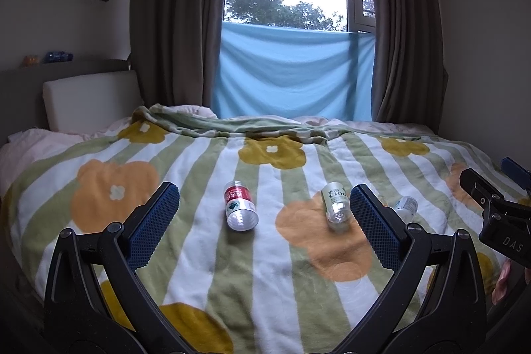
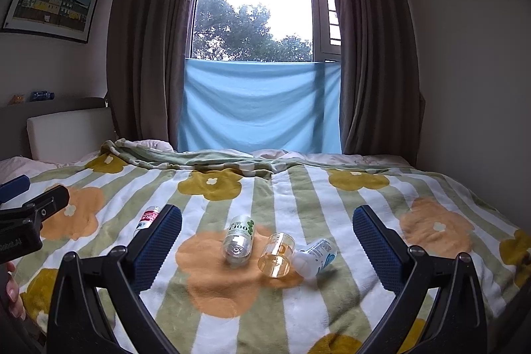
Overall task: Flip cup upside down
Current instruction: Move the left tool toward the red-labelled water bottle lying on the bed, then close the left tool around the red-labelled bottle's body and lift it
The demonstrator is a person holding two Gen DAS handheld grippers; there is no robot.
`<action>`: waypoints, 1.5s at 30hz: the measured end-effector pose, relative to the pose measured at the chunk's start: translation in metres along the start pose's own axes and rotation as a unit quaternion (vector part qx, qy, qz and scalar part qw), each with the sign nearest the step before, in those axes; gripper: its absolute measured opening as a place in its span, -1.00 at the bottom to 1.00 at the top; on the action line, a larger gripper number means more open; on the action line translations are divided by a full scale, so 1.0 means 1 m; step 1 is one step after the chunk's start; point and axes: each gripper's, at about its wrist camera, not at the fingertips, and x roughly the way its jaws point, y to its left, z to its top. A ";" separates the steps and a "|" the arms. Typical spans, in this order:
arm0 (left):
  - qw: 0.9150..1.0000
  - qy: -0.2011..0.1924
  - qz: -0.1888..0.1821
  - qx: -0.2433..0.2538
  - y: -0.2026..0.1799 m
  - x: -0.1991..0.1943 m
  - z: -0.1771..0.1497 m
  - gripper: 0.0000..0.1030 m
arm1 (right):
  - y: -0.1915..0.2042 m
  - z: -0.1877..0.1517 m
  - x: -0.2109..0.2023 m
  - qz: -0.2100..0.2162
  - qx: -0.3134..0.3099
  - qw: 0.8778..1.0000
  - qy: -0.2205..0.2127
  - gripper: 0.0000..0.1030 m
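Observation:
A clear amber cup (image 2: pixel 277 254) lies on its side on the flowered blanket (image 2: pixel 298 314), its wider end toward the right wrist camera. It rests between a green-labelled bottle (image 2: pixel 239 239) and a white-and-blue bottle (image 2: pixel 315 256), close to both. My right gripper (image 2: pixel 267 214) is open, held back from the cup with nothing between its fingers. My left gripper (image 1: pixel 264 198) is also open and empty, short of a red-labelled bottle (image 1: pixel 240 206). In the left wrist view the cup is hidden behind my right-hand finger (image 1: pixel 371 221).
All bottles lie on their sides: the green-labelled bottle (image 1: pixel 337 206), the white-and-blue bottle (image 1: pixel 406 206), the red-labelled bottle (image 2: pixel 149 218). The bed runs back to a folded blanket edge (image 2: pixel 215 161), curtains and a window. Each gripper shows at the other view's edge: right gripper (image 1: pixel 497 176), left gripper (image 2: pixel 33 191).

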 end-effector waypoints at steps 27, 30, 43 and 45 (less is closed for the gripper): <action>0.945 0.327 0.016 0.000 0.053 0.344 -0.019 0.99 | 0.020 -0.060 0.113 0.072 -0.020 0.989 0.125 1.00; 0.931 0.363 0.017 -0.016 0.061 0.373 -0.033 0.99 | 0.025 -0.066 0.125 0.083 -0.022 0.987 0.135 1.00; 0.887 0.458 0.003 -0.057 0.071 0.414 -0.072 0.18 | 0.042 -0.085 0.144 0.107 -0.035 0.982 0.150 1.00; 0.889 0.454 -0.002 -0.054 0.071 0.412 -0.070 0.17 | 0.043 -0.085 0.144 0.108 -0.033 0.982 0.151 1.00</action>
